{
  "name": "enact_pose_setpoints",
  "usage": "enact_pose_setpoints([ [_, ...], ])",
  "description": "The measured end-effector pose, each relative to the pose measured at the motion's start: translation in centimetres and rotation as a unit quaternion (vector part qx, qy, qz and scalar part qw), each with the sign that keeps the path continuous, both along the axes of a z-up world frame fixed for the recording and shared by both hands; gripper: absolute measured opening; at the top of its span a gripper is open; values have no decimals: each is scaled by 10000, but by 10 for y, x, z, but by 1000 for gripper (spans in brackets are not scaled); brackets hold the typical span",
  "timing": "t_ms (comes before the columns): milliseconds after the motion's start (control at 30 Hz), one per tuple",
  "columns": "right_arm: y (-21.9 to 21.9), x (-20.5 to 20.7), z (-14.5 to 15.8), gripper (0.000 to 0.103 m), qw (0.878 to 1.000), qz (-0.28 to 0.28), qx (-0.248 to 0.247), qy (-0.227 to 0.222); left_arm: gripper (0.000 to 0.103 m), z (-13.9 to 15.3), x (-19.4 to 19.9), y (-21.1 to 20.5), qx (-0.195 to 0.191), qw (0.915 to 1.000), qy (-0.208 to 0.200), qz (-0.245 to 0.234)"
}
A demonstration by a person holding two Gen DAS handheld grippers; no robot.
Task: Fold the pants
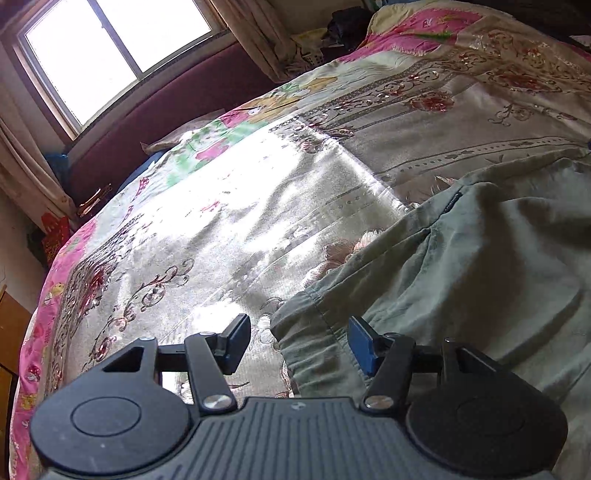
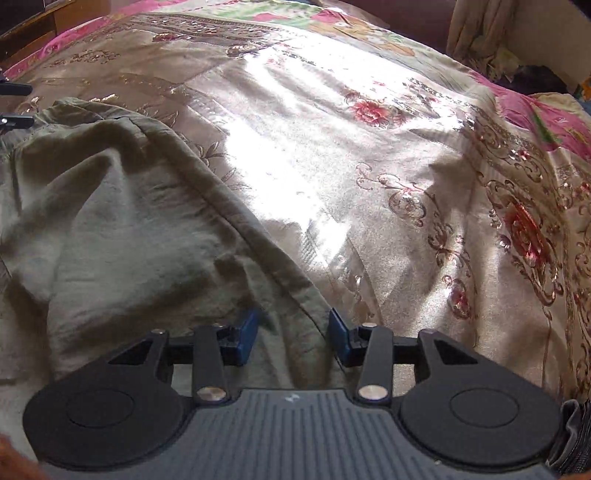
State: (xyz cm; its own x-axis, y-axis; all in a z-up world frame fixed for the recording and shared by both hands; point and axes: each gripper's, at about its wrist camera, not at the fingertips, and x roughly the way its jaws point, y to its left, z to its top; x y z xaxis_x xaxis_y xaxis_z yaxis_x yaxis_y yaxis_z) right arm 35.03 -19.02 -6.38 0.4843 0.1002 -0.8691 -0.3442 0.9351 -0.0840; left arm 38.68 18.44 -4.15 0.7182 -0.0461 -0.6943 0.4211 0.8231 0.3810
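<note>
Olive-green pants [image 1: 461,266] lie rumpled on a shiny floral bedspread [image 1: 221,221], filling the right side of the left wrist view. My left gripper [image 1: 300,345] hovers open over their hemmed edge, its left pad above the bedspread and its right pad above the cloth. In the right wrist view the pants [image 2: 129,221] spread over the left half, with a seam running diagonally toward the fingers. My right gripper [image 2: 293,338] is open above that seam. Cloth lies under the gap and neither blue pad presses on it.
The bedspread [image 2: 388,166] stretches bare and sunlit beyond the pants. A window [image 1: 110,48], a dark red headboard [image 1: 166,122] and a curtain [image 1: 258,33] stand behind the bed. A pink quilt [image 1: 424,26] is bunched at the far corner. Wooden furniture [image 1: 11,332] lines the left side.
</note>
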Motion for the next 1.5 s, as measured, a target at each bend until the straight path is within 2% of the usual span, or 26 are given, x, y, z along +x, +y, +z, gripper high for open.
enact_pose_setpoints([
  [133,-10,11,-5,52,9993,-22,253,265,72,-17,33,7,-344,9979,545,85],
  [267,-16,15,-9,53,9982,-92,474,352,74,-27,45,1,-232,9976,639,-95],
  [433,-15,11,-9,54,9981,-185,511,306,75,-26,59,4,-412,9951,894,112],
  [533,-9,9,-11,45,9989,-146,353,265,73,-31,60,6,-532,9937,931,328],
  [567,-7,10,-10,31,9990,-167,314,263,71,-31,60,7,-588,9930,950,377],
  [600,-6,11,-9,13,9990,-236,267,257,63,-30,62,9,-750,9908,1026,454],
  [633,-7,12,-8,5,9989,-316,220,260,56,-29,61,9,-799,9902,1026,499],
  [667,-8,12,-5,3,9987,-371,241,241,46,-27,57,6,-755,9912,980,473],
  [700,-8,10,-2,2,9987,-394,237,200,40,-27,53,2,-660,9927,917,424],
  [767,-6,5,5,2,9991,-392,186,25,37,-26,43,-8,-346,9959,777,311],
  [833,-3,-1,16,2,9990,-387,137,-160,35,-21,36,-11,-223,9971,661,318],
  [1033,-3,-10,63,2,9955,-527,54,-790,35,32,18,5,-542,9975,102,451],
  [1167,2,-34,108,2,9883,-537,86,-1426,35,74,-17,18,-863,9947,-315,456],
  [1300,11,-92,145,2,9815,-356,91,-1880,35,100,-81,33,-1143,9905,-682,338],
  [1400,18,-147,151,2,9823,-279,182,-1845,35,102,-134,50,-1283,9883,-709,420],
  [1500,35,-200,133,2,9882,-118,163,-1517,35,88,-185,60,-1345,9881,-563,497],
])
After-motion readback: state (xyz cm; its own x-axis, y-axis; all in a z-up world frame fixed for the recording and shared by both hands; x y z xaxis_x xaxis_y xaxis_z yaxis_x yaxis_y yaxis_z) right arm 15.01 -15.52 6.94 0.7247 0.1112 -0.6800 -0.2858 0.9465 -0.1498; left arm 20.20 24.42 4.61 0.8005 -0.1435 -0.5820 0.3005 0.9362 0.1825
